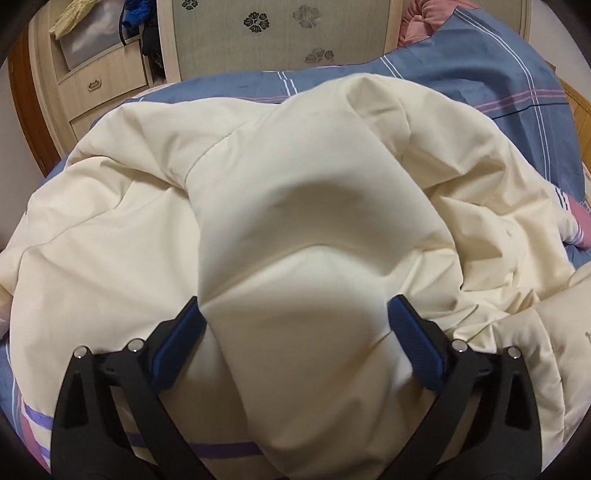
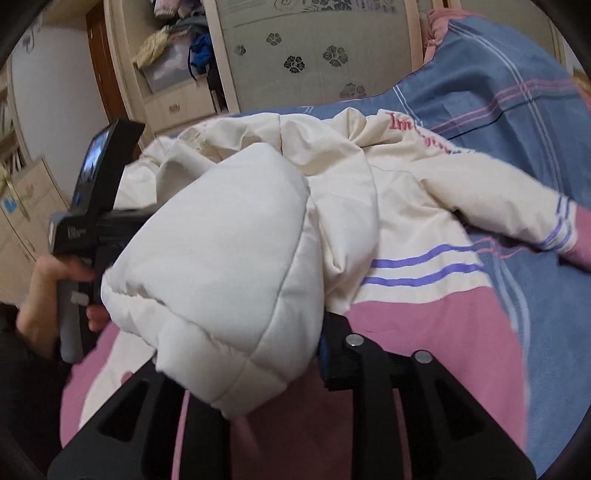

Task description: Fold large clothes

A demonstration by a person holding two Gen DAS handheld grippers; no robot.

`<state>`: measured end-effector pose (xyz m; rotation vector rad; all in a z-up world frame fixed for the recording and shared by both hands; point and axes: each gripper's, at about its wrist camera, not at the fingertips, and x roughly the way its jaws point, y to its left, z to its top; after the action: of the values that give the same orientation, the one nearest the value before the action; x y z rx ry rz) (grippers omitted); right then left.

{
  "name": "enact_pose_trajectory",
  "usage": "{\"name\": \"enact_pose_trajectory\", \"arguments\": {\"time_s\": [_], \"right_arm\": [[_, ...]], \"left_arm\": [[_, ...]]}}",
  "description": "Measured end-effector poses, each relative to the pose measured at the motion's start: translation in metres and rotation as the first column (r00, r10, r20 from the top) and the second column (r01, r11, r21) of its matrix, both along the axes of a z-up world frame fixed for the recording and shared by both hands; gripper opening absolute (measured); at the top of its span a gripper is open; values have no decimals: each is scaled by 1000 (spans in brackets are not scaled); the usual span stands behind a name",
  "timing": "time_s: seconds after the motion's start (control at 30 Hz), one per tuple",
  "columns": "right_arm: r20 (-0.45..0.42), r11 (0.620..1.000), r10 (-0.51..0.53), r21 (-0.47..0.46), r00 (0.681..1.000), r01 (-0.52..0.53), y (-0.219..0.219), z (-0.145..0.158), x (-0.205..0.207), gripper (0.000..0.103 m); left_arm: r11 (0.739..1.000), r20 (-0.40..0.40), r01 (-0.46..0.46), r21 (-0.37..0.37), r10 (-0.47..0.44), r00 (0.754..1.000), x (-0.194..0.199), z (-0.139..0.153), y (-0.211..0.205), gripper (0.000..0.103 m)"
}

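Observation:
A cream padded jacket (image 1: pixel 280 206) with a pink hem, purple stripes and red lettering lies bunched on the bed; it also shows in the right wrist view (image 2: pixel 402 206). My left gripper (image 1: pixel 295 325) stands wide open with a puffy fold of the jacket bulging between its blue pads (image 1: pixel 181 332). My right gripper (image 2: pixel 258 332) has a thick cream fold (image 2: pixel 218 266) lying between its fingers; the left finger is hidden under the cloth, so the grip is unclear. The left gripper's body (image 2: pixel 96 206) and the hand holding it show at the left of the right wrist view.
The bed has a blue sheet with pink and white stripes (image 1: pixel 480 81) (image 2: pixel 517 122). A padded headboard with flower motifs (image 1: pixel 280 29) stands behind. A wooden cabinet with drawers (image 1: pixel 99 85) is at the left. A pink pillow (image 1: pixel 424 18) lies at the back right.

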<state>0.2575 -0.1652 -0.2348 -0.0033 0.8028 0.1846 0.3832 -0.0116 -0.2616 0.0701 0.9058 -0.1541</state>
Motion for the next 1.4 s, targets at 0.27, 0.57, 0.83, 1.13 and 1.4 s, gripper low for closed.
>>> {"name": "enact_pose_trajectory", "arguments": {"time_s": [0.27, 0.57, 0.83, 1.13, 1.4], "right_arm": [[-54, 963, -76, -262, 996, 59, 8, 8, -8, 61], [-177, 873, 11, -479, 984, -95, 29, -17, 21, 94], [-424, 767, 474, -230, 771, -598, 59, 26, 23, 102], [215, 991, 132, -37, 968, -127, 11, 98, 62, 102], [-46, 992, -64, 107, 997, 69, 29, -3, 182, 102]], "left_arm": [[999, -14, 33, 33, -32, 999, 3, -1, -2, 101], [999, -7, 30, 41, -30, 1000, 13, 3, -1, 101], [999, -4, 33, 28, -33, 999, 16, 5, 6, 101], [999, -6, 36, 20, -36, 999, 15, 4, 8, 101], [999, -27, 24, -29, -25, 999, 21, 3, 15, 101]]}}
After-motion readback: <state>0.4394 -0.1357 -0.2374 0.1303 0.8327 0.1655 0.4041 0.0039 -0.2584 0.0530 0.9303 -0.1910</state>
